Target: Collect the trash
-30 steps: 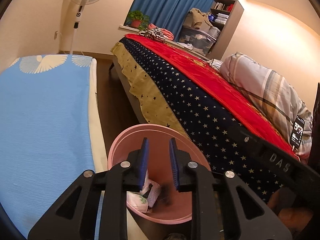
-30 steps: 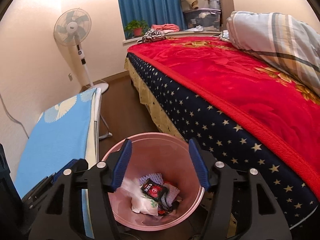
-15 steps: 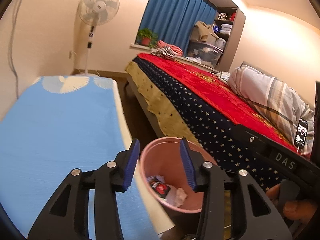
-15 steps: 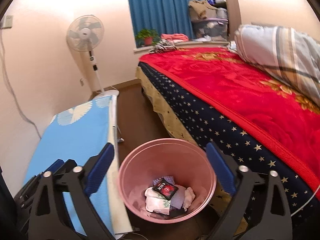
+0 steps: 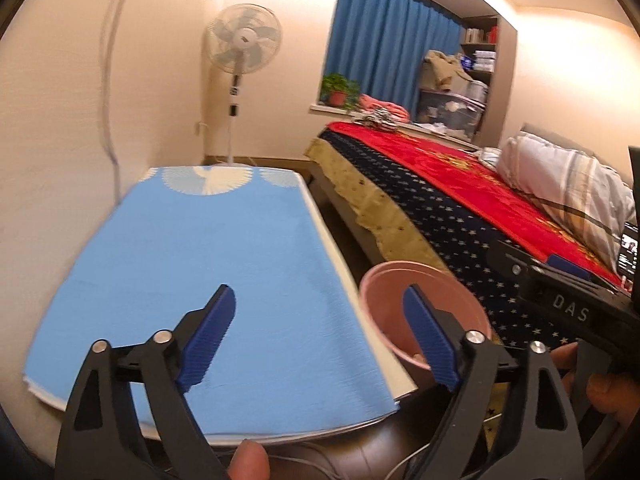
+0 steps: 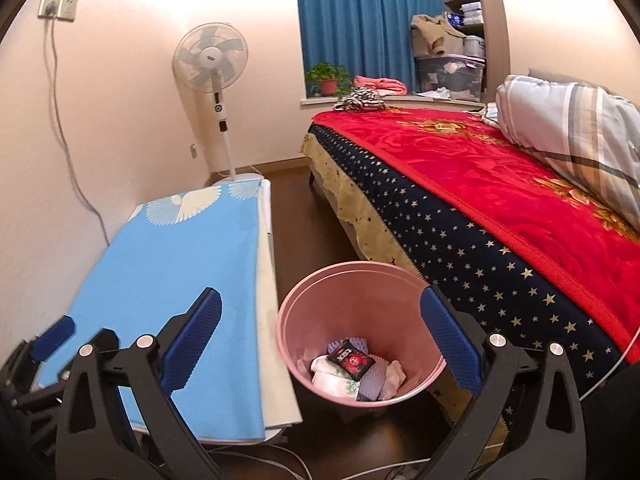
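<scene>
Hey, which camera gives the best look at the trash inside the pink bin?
The right wrist view. It looks down into the pink bin, showing the black and red wrapper on white and purple scraps. The left wrist view catches only the bin's rim and inner wall; its contents are hidden.

We see the round pink plastic bin (image 6: 362, 280) on the floor between the blue-covered surface (image 6: 168, 264) and the red-blanketed bed (image 6: 500, 184), crumpled trash (image 6: 356, 372) inside it.

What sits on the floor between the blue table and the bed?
The pink bin with trash inside, on the brown floor. Right wrist view shows it best.
</scene>
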`<state>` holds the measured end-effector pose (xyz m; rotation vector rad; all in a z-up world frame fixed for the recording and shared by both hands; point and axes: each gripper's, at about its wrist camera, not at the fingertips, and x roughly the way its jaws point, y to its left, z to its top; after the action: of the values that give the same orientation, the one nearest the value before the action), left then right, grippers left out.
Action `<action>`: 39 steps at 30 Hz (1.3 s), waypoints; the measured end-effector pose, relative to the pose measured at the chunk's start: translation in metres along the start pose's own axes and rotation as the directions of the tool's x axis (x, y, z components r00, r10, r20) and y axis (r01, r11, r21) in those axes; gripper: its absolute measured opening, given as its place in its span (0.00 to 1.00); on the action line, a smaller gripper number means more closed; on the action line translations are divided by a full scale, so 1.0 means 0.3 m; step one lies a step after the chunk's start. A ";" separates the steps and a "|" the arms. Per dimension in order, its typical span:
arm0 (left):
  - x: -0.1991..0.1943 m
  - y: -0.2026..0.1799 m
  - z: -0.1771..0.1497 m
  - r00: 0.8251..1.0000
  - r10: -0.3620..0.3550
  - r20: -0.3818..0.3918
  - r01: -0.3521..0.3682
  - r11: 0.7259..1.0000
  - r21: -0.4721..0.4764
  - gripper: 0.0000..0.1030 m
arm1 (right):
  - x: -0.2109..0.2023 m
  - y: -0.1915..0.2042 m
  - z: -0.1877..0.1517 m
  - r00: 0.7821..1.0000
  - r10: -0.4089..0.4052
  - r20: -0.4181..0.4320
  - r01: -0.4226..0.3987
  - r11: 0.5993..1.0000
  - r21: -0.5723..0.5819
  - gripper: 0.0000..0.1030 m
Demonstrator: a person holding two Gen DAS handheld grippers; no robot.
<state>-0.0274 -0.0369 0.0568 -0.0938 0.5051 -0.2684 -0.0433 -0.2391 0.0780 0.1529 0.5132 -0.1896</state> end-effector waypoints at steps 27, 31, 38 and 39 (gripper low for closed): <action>-0.018 0.119 -0.125 0.977 0.207 -0.052 -0.209 0.976 -0.053 0.92 | 0.023 0.133 -0.096 1.000 0.011 -0.023 -0.013 0.995 -0.096 0.95; -0.017 0.122 -0.121 0.977 0.208 -0.049 -0.211 0.975 -0.064 0.92 | 0.024 0.138 -0.102 1.000 0.013 -0.028 -0.016 0.995 -0.100 0.95; -0.020 0.118 -0.120 0.977 0.208 -0.043 -0.211 0.975 -0.066 0.92 | 0.025 0.149 -0.112 0.999 0.015 -0.032 -0.019 0.992 -0.122 0.95; -0.021 0.118 -0.119 0.978 0.205 -0.042 -0.208 0.976 -0.066 0.92 | 0.025 0.149 -0.113 0.999 0.016 -0.033 -0.020 0.992 -0.123 0.95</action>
<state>-0.0421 -0.0021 0.0231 -0.1041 0.5548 -0.0488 -0.0431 -0.1902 0.0494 0.0397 0.5540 -0.1375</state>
